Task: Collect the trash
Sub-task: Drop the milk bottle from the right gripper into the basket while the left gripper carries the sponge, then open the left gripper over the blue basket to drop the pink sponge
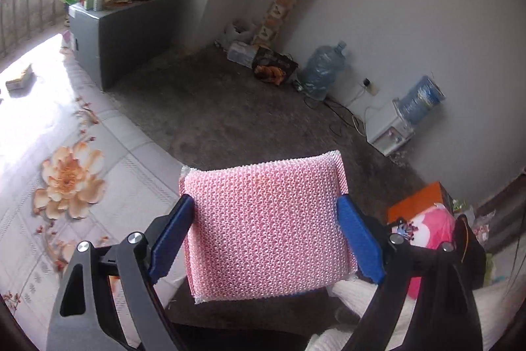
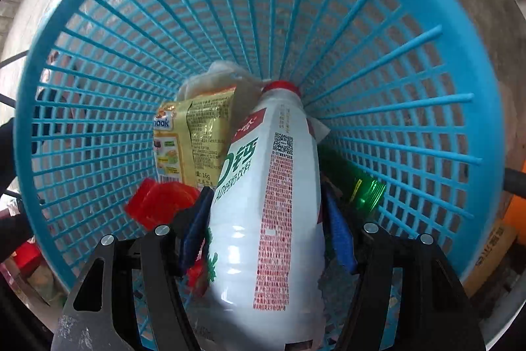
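**Sponge and bottle both gripped**

Pink sponge (image 1: 266, 226) sits pinched between the left gripper (image 1: 266, 239) pads, above dark floor. Right gripper (image 2: 268, 232) clamps a white bottle (image 2: 266, 206), pointing down into the blue basket (image 2: 98, 61) beside a yellow wrapper (image 2: 190, 137).

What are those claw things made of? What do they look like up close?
Both look alike. The left gripper and right gripper each have two flat blue finger pads on black angular linkage arms, dark grey on the left-hand side, with triangular cut-outs, joined by round silver pivot bolts. No cables or markings show.
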`<move>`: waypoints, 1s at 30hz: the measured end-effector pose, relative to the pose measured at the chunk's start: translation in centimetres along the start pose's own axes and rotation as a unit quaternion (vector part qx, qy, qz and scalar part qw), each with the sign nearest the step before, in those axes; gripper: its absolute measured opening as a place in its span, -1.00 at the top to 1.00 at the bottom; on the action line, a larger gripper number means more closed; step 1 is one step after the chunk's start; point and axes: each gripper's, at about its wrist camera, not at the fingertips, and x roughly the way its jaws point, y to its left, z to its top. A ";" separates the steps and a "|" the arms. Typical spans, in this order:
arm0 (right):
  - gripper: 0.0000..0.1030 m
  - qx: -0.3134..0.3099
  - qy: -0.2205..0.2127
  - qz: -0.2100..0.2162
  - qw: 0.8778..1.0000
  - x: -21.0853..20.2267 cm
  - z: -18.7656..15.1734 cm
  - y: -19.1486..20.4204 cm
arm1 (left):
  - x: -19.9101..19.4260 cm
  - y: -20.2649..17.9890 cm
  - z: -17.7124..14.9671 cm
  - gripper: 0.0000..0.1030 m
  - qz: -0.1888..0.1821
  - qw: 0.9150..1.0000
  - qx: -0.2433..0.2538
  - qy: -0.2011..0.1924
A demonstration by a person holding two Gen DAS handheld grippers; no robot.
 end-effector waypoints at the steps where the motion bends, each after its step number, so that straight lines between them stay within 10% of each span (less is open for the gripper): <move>1: -0.21 0.002 0.001 0.008 1.000 -0.1 -0.1 0.1 | 1.8 -0.5 -0.2 -0.67 -0.014 1.000 0.002 0.018; 8: -0.41 0.106 -0.080 0.110 0.985 -7.9 -3.2 -2.8 | 17.7 -3.0 -4.4 -0.67 -0.089 0.979 0.001 0.182; 12: -0.42 0.130 -0.177 0.091 0.971 -14.1 -6.4 -5.7 | 27.6 -4.2 -8.5 -0.68 -0.078 0.957 0.010 0.280; 18: -0.43 0.146 -0.181 0.118 0.965 -16.3 -8.0 -8.9 | 40.1 -4.5 -12.1 -0.81 -0.032 0.937 -0.042 0.346; 20: -0.43 0.142 -0.180 0.121 0.966 -17.1 -7.4 -9.5 | 43.0 -3.3 -13.0 -0.89 -0.020 0.919 -0.105 0.379; 23: -0.43 0.137 -0.177 0.126 0.966 -17.6 -7.0 -8.9 | 44.7 -0.4 -14.4 -0.89 -0.077 0.870 -0.280 0.399; 27: -0.43 0.124 -0.176 0.133 0.967 -16.9 -6.5 -8.1 | 43.3 -2.3 -12.2 -0.89 0.087 0.935 -0.085 0.333; 30: -0.43 0.124 -0.173 0.135 0.968 -16.7 -6.6 -8.0 | 41.6 -3.6 -11.8 -0.89 0.053 0.942 -0.061 0.327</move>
